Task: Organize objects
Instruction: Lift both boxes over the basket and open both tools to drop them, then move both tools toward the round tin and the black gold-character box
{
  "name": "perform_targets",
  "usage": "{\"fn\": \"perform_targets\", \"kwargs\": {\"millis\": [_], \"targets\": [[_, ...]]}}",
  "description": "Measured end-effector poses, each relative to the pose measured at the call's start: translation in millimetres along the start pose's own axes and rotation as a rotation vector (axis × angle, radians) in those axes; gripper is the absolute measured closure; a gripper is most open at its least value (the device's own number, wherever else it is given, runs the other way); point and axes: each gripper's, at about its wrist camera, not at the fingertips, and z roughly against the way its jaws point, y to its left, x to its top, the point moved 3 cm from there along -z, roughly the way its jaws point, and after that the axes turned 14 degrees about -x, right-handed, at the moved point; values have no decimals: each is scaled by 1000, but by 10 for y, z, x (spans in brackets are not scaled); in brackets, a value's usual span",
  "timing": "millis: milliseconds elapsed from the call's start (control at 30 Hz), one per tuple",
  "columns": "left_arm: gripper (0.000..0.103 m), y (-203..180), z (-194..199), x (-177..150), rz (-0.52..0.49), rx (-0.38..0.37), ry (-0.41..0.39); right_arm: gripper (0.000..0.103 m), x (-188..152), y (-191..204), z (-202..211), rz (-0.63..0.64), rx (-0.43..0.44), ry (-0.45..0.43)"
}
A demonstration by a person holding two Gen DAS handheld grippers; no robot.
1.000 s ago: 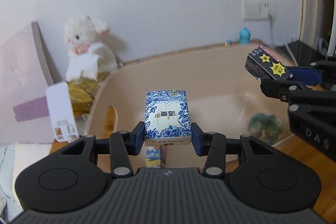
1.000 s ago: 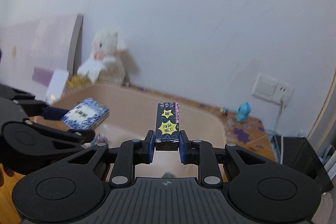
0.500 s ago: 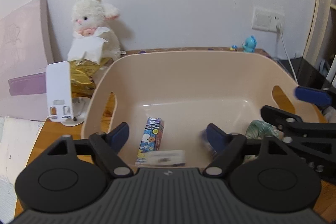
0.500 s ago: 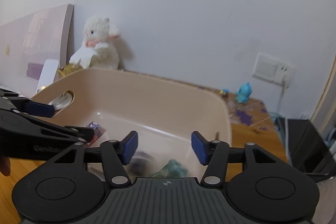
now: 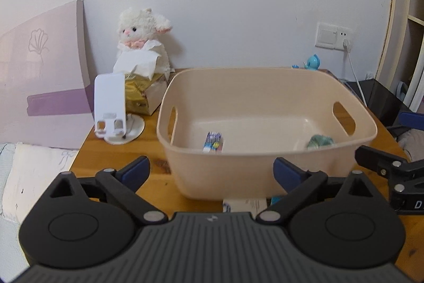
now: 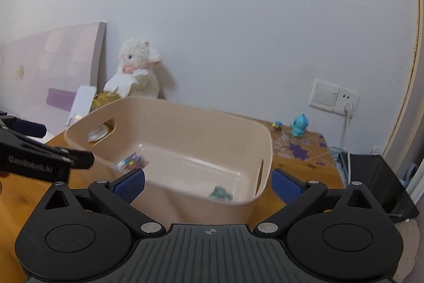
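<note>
My left gripper (image 5: 211,171) gapes wide and holds nothing, hanging before the bin's (image 5: 265,163) near wall. In the bin lie a small carton (image 5: 212,142) at left and a green toy (image 5: 319,141) at right, gathered there as sorted things. My right gripper (image 6: 208,183) is likewise wide and bare, near the bin's right corner, above the bench (image 6: 304,150).

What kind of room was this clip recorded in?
Probably a bedroom, or a child's room, at home. A plush lamb sits against the wall on a wooden table, a small blue toy figure stands near a wall socket, and what looks like bedding lies beside the table.
</note>
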Motion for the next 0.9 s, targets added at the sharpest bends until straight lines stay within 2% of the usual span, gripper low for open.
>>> {"fn": "perform_targets", "kwargs": {"millis": [167,467,900], "targets": [[3,63,51,-206,-7,0,26,0,-195,-14,68,12,17,49],[3,26,-42,-585,-41,-43,90,0,-628,-4,122,69,24,123],[3,-202,-304,-888,-147,-51,137,0,-1125,136,-95,97,59,225]]}}
